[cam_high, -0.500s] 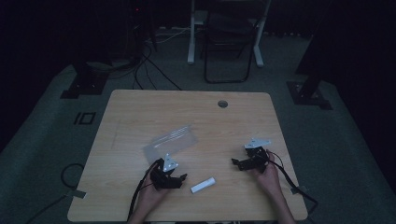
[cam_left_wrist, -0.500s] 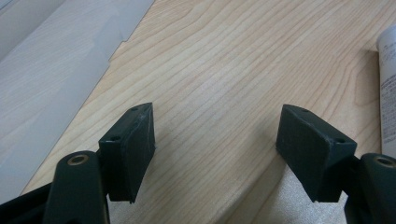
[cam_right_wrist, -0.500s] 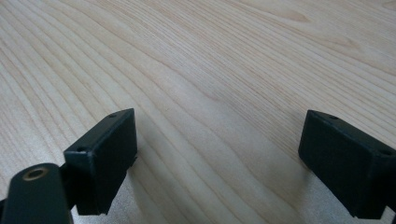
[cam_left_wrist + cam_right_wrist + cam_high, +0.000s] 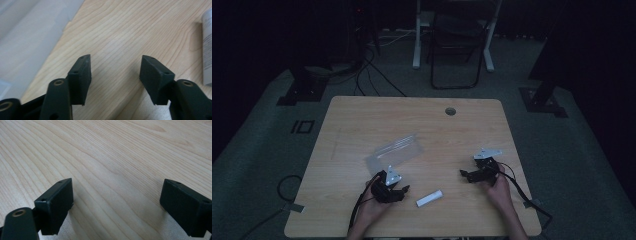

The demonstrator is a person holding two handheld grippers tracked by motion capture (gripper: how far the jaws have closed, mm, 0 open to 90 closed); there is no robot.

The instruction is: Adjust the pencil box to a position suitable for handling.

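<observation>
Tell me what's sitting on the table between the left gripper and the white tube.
Nothing: in the high view, bare wood separates the left gripper from the white tube. The left gripper view shows the same.

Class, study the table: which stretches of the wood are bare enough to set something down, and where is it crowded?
Bare: the far strip of the light wooden table between the round cable hole and the clear plastic bag, plus the middle between bag and right gripper. Crowded: the near edge, where the left gripper sits beside the white tube.

A folding chair (image 4: 455,45) stands beyond the table (image 4: 362,115), cables (image 4: 372,70) on the floor
</observation>
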